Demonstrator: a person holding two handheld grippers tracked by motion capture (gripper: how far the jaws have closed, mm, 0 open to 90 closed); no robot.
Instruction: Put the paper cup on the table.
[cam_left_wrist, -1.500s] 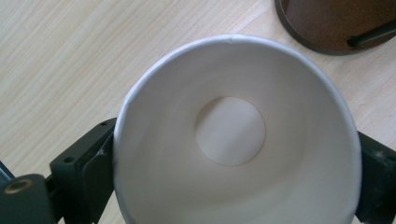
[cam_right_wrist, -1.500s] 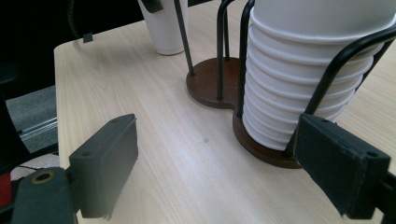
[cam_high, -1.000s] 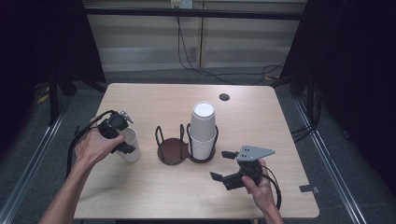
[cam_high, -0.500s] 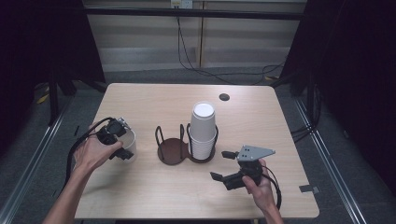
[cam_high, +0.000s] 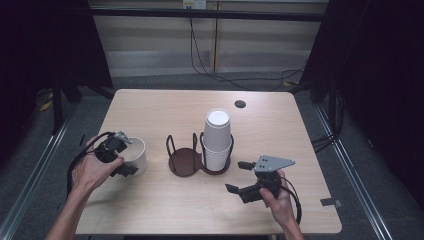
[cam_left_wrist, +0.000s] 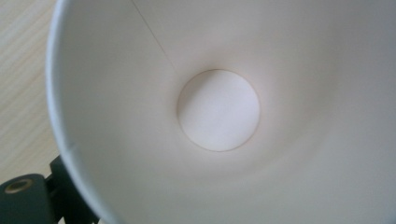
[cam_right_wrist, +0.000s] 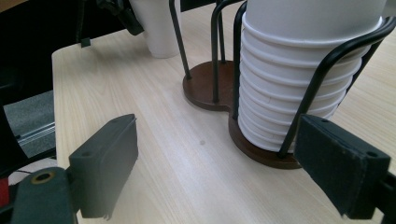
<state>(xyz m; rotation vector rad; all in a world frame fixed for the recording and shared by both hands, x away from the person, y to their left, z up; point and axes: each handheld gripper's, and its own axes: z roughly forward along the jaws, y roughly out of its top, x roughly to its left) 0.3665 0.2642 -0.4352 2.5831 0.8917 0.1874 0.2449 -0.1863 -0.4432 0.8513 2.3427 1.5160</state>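
Currently my left gripper (cam_high: 125, 155) grips the white paper cup's (cam_high: 136, 154) rim; its jaws just closed further. The cup stands upright on the table (cam_high: 165, 205), left of the rack (cam_high: 187, 161). My right gripper (cam_high: 239, 176) is open, empty.

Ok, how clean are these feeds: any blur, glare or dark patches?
High view: table evenly lit, surroundings dark. Left gripper view: cup interior bright, soft but readable. Right gripper view: near jaws slightly soft, cup stack sharp, no glare.
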